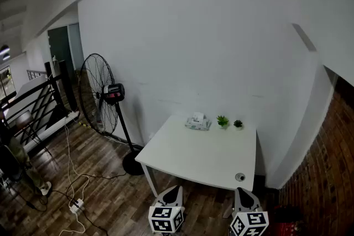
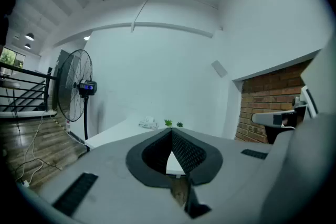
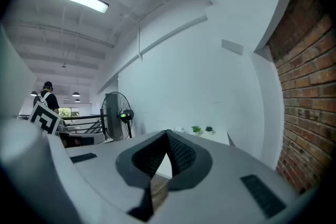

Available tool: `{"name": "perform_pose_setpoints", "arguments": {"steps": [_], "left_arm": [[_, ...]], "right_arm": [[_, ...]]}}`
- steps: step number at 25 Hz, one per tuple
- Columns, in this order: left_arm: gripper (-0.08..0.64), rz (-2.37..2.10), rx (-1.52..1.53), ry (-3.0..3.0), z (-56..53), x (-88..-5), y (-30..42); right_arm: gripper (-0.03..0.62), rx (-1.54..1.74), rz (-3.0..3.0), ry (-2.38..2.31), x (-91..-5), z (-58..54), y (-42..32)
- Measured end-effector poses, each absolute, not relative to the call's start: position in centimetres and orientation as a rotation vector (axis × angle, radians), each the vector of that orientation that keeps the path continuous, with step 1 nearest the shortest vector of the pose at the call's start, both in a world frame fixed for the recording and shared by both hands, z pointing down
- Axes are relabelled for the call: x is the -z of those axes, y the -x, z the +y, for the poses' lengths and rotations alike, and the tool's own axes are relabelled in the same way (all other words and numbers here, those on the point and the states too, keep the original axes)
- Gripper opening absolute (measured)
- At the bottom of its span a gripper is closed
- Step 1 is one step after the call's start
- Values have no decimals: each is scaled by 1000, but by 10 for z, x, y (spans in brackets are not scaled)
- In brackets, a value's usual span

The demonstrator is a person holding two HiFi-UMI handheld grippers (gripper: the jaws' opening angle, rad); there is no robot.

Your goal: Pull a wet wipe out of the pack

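Observation:
The wet wipe pack (image 1: 197, 122) lies at the far side of a white table (image 1: 193, 160), close to the wall, with a wipe sticking up from its top. In the left gripper view the wet wipe pack (image 2: 148, 123) shows small and far ahead. Both grippers hang low in front of the table's near edge, well short of the pack. My left gripper (image 1: 177, 189) is shut, its jaws meeting at the tips with nothing between them (image 2: 171, 131). My right gripper (image 1: 240, 191) is shut and empty too (image 3: 167, 132).
Two small potted plants (image 1: 222, 120) (image 1: 238, 124) stand right of the pack. A small round object (image 1: 239, 177) sits near the table's front right corner. A tall standing fan (image 1: 105, 94) is left of the table, with cables (image 1: 72, 185) on the wooden floor. A brick wall (image 1: 326, 174) is at right.

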State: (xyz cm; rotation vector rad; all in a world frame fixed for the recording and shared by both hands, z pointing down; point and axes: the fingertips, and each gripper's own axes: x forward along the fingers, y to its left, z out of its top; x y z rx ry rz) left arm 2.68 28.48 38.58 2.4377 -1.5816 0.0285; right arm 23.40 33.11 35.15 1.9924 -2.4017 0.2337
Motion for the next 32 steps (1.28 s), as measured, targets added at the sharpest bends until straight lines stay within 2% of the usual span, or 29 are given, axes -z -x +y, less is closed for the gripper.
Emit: {"name": "perform_pose_setpoints", "arguments": {"steps": [20,32], "left_arm": [[2,-1613,-22,-2395,292,-396,-22],[2,-1653,-3,-2361,288,-397,-2]], "right_arm": [[3,-281,-2399,-1991,-358,337,-239],[66,-281,-2413,-1967,-358,336,-227]]}}
